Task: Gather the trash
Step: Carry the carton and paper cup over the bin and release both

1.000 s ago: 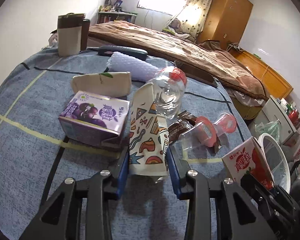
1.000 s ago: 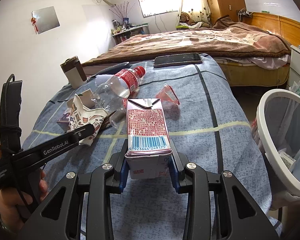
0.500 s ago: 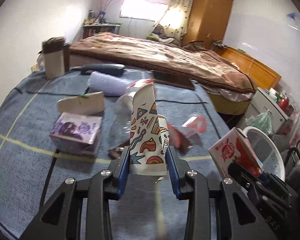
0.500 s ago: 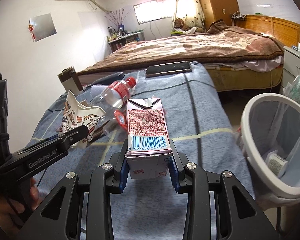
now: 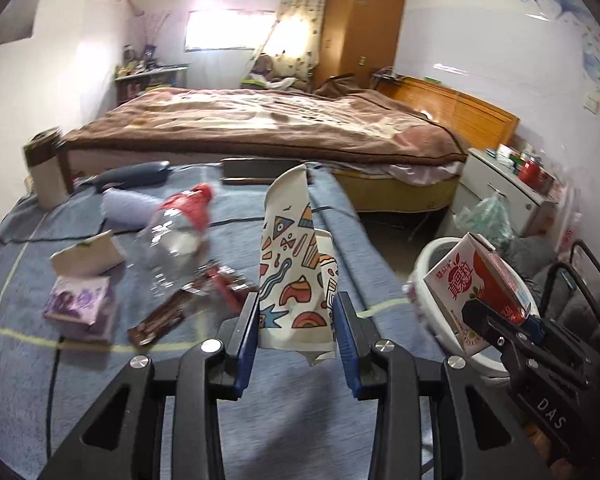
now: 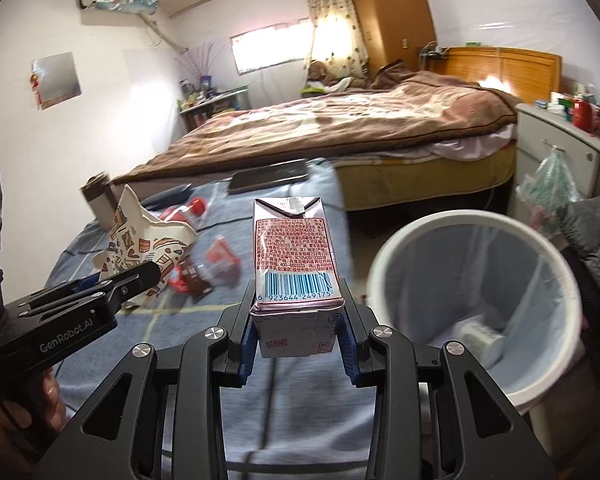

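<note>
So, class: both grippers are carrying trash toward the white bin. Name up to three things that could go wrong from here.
1. The left gripper pinches only the bottom of the crushed paper cup; the tall, floppy cup could slip out.
2. The right gripper grips the juice carton low down, so it might tip on release and miss the bin.
3. The two grippers are close together and could bump over the bin's opening.

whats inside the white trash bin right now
The white trash bin holds a clear liner and one pale carton-like item near the bottom. The near rim hides the rest of the bottom.
</note>
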### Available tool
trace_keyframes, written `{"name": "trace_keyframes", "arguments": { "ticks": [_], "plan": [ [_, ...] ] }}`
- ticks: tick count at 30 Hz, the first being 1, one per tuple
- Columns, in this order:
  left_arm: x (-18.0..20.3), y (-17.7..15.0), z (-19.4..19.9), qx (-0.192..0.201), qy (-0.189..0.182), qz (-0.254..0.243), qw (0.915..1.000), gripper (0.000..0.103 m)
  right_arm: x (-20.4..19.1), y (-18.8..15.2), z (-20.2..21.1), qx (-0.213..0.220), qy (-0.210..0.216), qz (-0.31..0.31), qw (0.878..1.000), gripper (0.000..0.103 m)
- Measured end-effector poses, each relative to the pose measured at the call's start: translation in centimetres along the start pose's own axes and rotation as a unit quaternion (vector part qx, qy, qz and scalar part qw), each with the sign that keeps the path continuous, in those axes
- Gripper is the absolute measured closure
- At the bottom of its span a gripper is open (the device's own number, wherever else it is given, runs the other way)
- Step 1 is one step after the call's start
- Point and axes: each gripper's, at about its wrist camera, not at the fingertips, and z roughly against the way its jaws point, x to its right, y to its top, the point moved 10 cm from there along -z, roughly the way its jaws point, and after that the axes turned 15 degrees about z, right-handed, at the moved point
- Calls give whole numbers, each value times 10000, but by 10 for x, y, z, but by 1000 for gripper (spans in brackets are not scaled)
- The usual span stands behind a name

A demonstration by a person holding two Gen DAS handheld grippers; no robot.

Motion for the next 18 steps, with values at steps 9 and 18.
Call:
{"name": "trace_keyframes", "arguments": {
  "ticks": [9,18],
  "plan": [
    [67,-8,-16,-200,-417,-467,9978,65,53,-3,14,-19,-538,-195,9984,66],
    [129,-29,-35,-526,-814,-819,9919,65,101,-21,14,-334,-964,-374,9941,66]
  ]
}}
